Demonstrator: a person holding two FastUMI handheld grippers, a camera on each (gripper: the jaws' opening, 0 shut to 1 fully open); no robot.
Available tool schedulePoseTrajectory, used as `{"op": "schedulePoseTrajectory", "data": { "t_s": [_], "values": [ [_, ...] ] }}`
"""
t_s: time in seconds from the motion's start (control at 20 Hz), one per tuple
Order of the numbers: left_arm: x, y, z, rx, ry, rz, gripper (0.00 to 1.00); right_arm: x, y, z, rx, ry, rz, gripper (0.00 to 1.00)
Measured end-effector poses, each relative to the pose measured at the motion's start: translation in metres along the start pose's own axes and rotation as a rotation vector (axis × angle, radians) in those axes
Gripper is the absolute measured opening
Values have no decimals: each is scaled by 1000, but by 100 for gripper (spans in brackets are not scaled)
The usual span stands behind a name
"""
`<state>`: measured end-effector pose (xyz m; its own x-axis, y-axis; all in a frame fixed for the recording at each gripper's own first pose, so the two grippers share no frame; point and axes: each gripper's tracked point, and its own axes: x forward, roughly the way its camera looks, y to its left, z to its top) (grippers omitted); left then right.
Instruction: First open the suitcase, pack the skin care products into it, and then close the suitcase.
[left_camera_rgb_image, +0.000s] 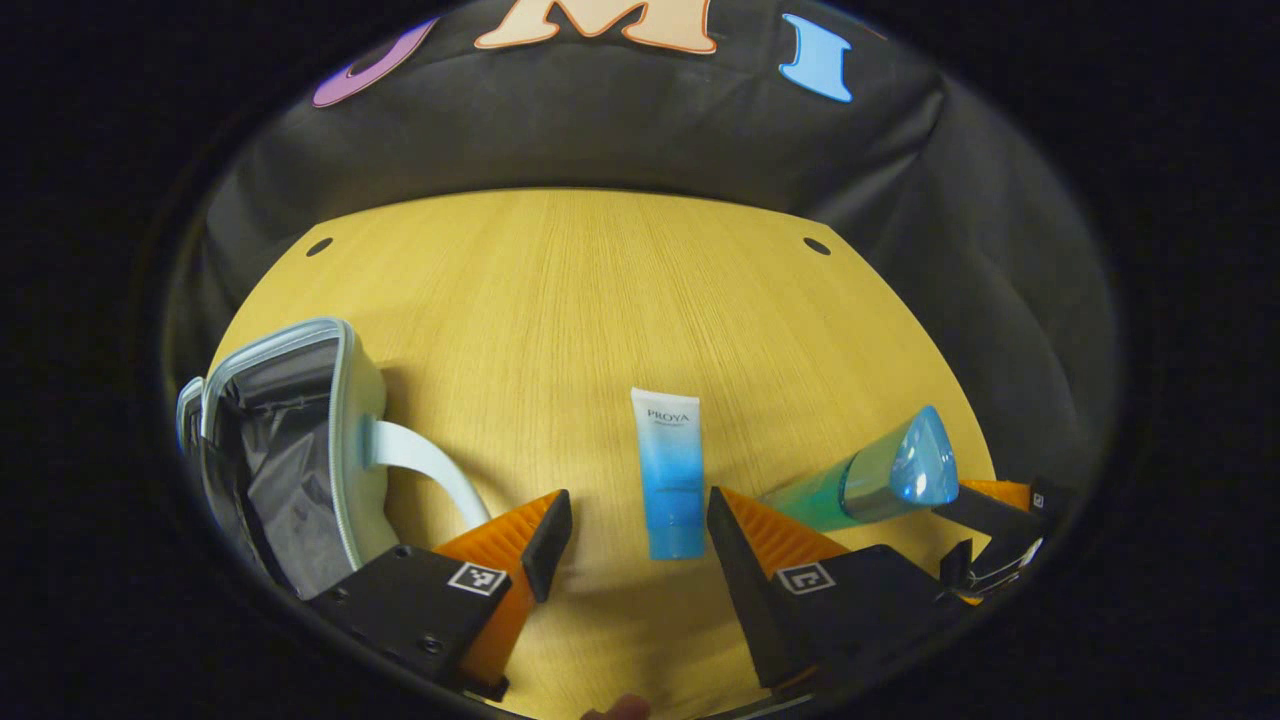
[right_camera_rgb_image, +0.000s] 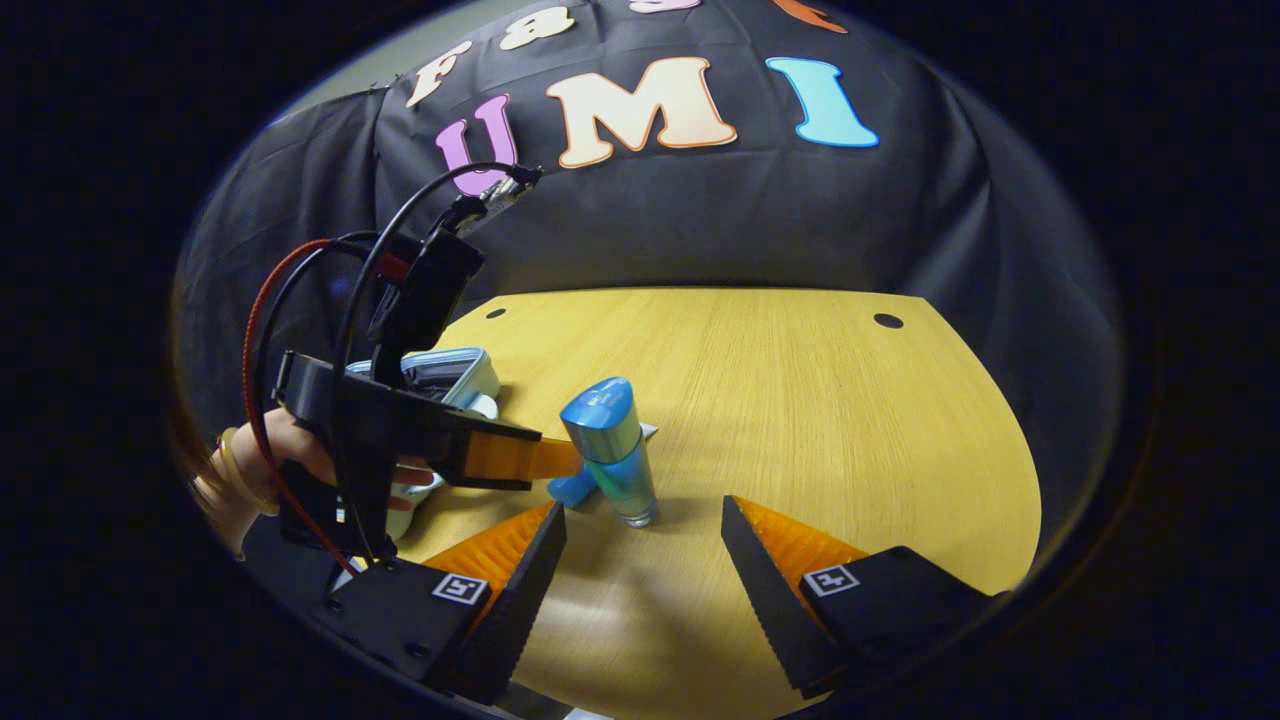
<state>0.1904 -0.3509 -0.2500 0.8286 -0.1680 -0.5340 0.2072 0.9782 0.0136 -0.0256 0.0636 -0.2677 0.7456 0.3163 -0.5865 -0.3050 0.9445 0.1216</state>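
Left gripper view: the left gripper (left_camera_rgb_image: 638, 535) hangs low over a wooden table (left_camera_rgb_image: 600, 300) with its jaws spread wide and nothing between them; a white-and-blue tube (left_camera_rgb_image: 670, 470) lies flat on the table just ahead of the gap, cap end nearest the fingers, touching neither finger; to the left a small pale suitcase (left_camera_rgb_image: 290, 440) stands open, its dark lining showing and its handle (left_camera_rgb_image: 430, 470) curving toward the left finger; to the right a blue-green bottle (left_camera_rgb_image: 870, 480) with a rounded blue cap appears tilted, and beside it the right gripper (left_camera_rgb_image: 990, 530) shows at the edge, apart from the bottle as far as can be told.

Right gripper view: the right gripper (right_camera_rgb_image: 645, 560) is likewise wide open and empty; the bottle (right_camera_rgb_image: 612, 450) stands upright on the table (right_camera_rgb_image: 800, 400) just ahead of its fingers, the tube (right_camera_rgb_image: 575, 487) lying behind its base; the left gripper (right_camera_rgb_image: 520, 458), held by a hand (right_camera_rgb_image: 290, 450), reaches in from the left, one finger tip close beside the bottle; contact cannot be judged; the suitcase (right_camera_rgb_image: 455, 372) sits behind that gripper.
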Motion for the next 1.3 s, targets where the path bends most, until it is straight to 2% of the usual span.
{"op": "schedulePoseTrajectory", "data": {
  "t_s": [0.05, 0.15, 0.3, 0.35, 0.4, 0.5, 0.6, 0.8, 0.85, 0.95, 1.05, 1.15, 1.25, 1.3],
  "values": [
    [4, -1, 2, 0, 7, 2, 86, 0, -2, 0, 4, 1, -4, 94],
    [12, -3, 5, 7, 30, 4, 88, 0, -7, 0, 7, 2, -11, 98],
    [22, -5, 1, 8, 70, -4, 88, 0, -11, -1, 3, 3, -22, 98],
    [27, -5, -2, 8, 85, -7, 88, 0, -12, -1, 3, 3, -24, 94],
    [32, -7, -5, 10, 104, -13, 88, 0, -13, -1, 5, 4, -25, 98],
    [35, -5, -8, 27, 132, -4, 84, 2, -14, -1, 6, 6, -27, 94],
    [35, -4, -9, 54, 149, 6, 84, 3, -14, -1, 7, 8, -29, 98],
    [37, 2, -12, 157, 219, 71, 76, 4, -15, -2, 7, 13, -30, 98],
    [37, 0, -14, 179, 237, 84, 67, 5, -16, -2, 8, 13, -31, 98],
    [39, -3, -16, 194, 251, 81, 57, 4, -19, -1, 12, 10, -36, 98],
    [40, 0, -16, 206, 261, 72, 55, 4, -21, 0, 15, 5, -43, 98],
    [39, -1, -17, 207, 268, 56, 44, 3, -21, 0, 15, 3, -43, 98],
    [38, 1, -16, 204, 263, 37, 41, 4, -19, -1, 11, 4, -40, 98],
    [37, 2, -15, 191, 255, 25, 40, 5, -18, 0, 8, 5, -35, 94]
  ]
}}
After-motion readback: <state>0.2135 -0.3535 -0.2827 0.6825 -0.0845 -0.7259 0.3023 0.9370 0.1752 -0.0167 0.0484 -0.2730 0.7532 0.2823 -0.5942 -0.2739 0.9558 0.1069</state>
